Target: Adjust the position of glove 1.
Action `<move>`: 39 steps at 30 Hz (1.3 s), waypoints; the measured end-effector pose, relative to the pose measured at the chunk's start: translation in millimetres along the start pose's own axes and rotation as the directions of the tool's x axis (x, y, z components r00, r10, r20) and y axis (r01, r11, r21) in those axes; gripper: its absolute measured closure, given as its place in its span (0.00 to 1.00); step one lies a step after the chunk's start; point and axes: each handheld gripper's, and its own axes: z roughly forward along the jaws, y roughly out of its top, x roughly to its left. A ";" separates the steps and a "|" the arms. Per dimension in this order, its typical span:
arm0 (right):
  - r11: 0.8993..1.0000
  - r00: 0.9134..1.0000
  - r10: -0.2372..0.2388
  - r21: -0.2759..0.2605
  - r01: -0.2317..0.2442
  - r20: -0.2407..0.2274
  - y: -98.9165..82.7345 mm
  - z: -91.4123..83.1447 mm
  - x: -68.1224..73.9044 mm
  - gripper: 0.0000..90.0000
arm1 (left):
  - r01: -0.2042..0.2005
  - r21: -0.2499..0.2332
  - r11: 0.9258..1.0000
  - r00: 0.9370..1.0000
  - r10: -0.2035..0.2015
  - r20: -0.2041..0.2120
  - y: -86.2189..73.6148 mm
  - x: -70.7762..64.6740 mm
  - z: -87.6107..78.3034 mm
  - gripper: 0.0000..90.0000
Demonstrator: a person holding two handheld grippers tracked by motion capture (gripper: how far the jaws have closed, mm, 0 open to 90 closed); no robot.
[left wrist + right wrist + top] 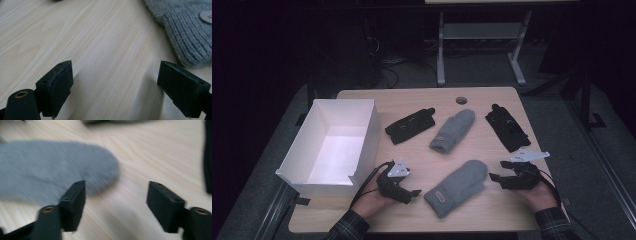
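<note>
Going L to R: white box (343, 145) sat open at table's L edge, prob. as the drop spot, nothing in it that I could see. I had the L gripper (411, 192) low just beside the box's front corner, jaws apart w/ nothing between, only bare table (105, 45) under them; it pointed at the cuff of the near grey mitten (458, 187), so I judged it was parked ready for a cuff grab. That mitten lay flat at front-centre, cuff toward me, between both grippers. Behind it: black glove (410, 126), 2nd grey mitten (453, 130), another black glove (508, 130), spread apart so each could be picked singly. R gripper (498, 178) was released too, empty, just off the mitten's tip.
</note>
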 end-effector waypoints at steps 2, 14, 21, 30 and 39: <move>1.000 1.000 0.002 0.014 -0.002 0.021 -9.1 -1.5 -5.0 0.30 | -0.004 0.004 1.000 1.000 0.004 0.000 0.1 0.4 -0.2 0.14; 0.999 0.997 0.012 0.031 -0.015 0.076 -29.2 7.7 -13.5 0.15 | 0.014 0.060 0.998 1.000 -0.013 -0.014 8.9 2.8 -2.2 0.15; 1.000 0.996 0.004 0.029 -0.006 0.091 -30.3 9.2 -12.6 0.14 | 0.041 -0.001 0.999 0.999 -0.041 0.002 33.8 6.2 -3.5 0.15; 1.000 0.996 0.003 0.030 -0.005 0.090 -30.3 9.3 -12.5 0.14 | 0.074 -0.005 0.997 0.997 -0.074 -0.006 63.4 23.0 6.4 0.16; 1.000 0.996 0.001 0.031 -0.004 0.089 -30.3 9.4 -12.3 0.14 | 0.088 -0.029 0.996 0.996 -0.088 -0.006 90.3 43.7 19.6 0.26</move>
